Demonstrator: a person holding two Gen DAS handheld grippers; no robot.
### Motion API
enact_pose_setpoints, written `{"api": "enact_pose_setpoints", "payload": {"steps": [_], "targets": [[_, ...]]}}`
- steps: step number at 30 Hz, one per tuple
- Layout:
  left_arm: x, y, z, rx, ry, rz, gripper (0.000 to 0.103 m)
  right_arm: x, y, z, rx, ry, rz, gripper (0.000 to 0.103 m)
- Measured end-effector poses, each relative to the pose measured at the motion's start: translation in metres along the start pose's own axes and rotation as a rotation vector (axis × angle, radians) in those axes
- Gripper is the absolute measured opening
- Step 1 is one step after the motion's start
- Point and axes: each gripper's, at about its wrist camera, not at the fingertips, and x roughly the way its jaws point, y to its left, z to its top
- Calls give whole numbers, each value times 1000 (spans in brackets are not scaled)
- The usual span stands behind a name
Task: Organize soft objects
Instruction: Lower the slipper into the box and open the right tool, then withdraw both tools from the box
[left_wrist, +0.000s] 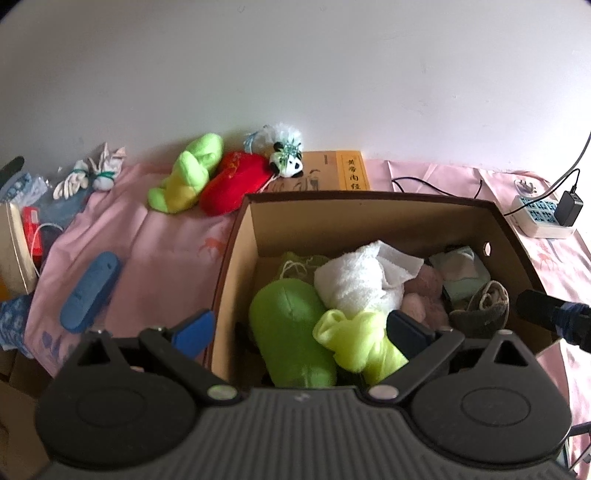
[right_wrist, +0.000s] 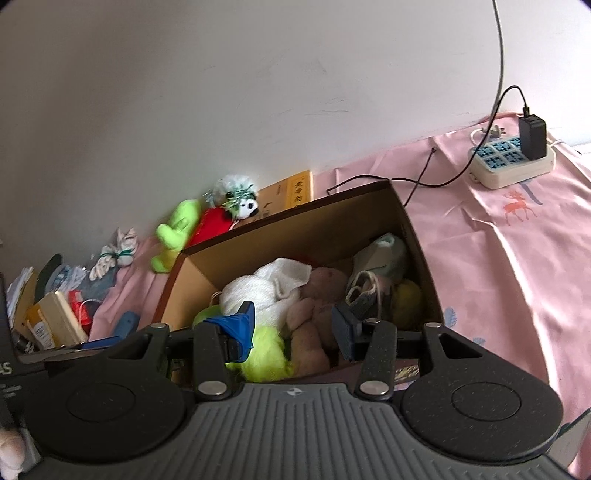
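Both grippers hang over the near edge of the box (left_wrist: 369, 199), which sits on the pink cloth (left_wrist: 166, 251) and already holds a towel (left_wrist: 354, 280), a green plush (left_wrist: 291, 328), a yellow-green cloth (left_wrist: 354, 339), a pink plush (right_wrist: 314, 295) and a grey sock (left_wrist: 484, 306). The left gripper (left_wrist: 301, 330) is spread wide and empty, its jaws straddling the box's left wall. The right gripper (right_wrist: 295, 328) is moderately open, nothing held, above the pink plush.

Soft things left outside lie by the wall: a lime plush (left_wrist: 192, 173), a red pouch (left_wrist: 232, 184), a panda (left_wrist: 288, 162) and tied white bundles (left_wrist: 92, 177). The likely next pick is one of these. To do it well, lift the left gripper clear of the box wall first, reach over the cloth, and pinch the toy across its thick middle so it does not slip.

In the way: the blue case (left_wrist: 90, 291) lies on the path, the book (left_wrist: 332, 175) sits under the panda, and a cable (left_wrist: 439, 184) trails behind the box toward the power strip (left_wrist: 539, 218)
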Motion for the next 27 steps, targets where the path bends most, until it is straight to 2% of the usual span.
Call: {"api": "enact_pose_setpoints", "payload": {"steps": [9, 18, 27], "targets": [[-7, -7, -15, 19, 12, -23, 99, -13, 5, -19, -100, -11, -63, 30], [-16, -12, -27, 17, 28, -22, 99, -27, -5, -25, -52, -19, -91, 31], [-37, -16, -32, 27, -3, 9, 99, -37, -2, -34, -59, -10, -85, 32]]}}
